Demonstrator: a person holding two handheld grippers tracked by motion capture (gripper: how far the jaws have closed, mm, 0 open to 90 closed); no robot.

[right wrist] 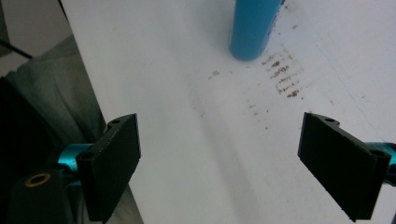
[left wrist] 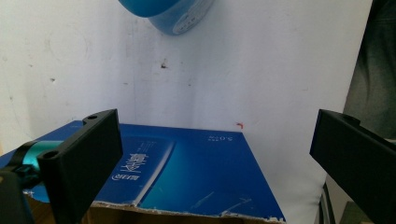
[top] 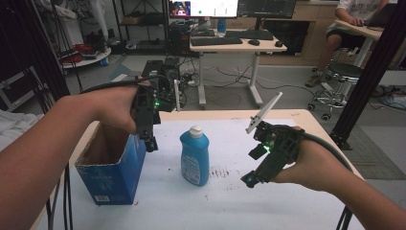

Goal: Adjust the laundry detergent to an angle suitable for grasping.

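Both pairs of jaws spread wide, holding nothing. Left gripper (top: 151, 143) hung over box (top: 112, 172) rim; right gripper (top: 250, 179) angled toward bottle (top: 195, 156), upright beyond its jaws. Best closed squarely around bottle's middle, avoiding tipping.

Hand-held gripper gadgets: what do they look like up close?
Each hand-held gripper, left and right, is black with a small green light, a thick black cable trailing back, and teal metal fittings behind two flat black jaws. The right one carries a pale grey plate. Forearms are bare, no sleeves.
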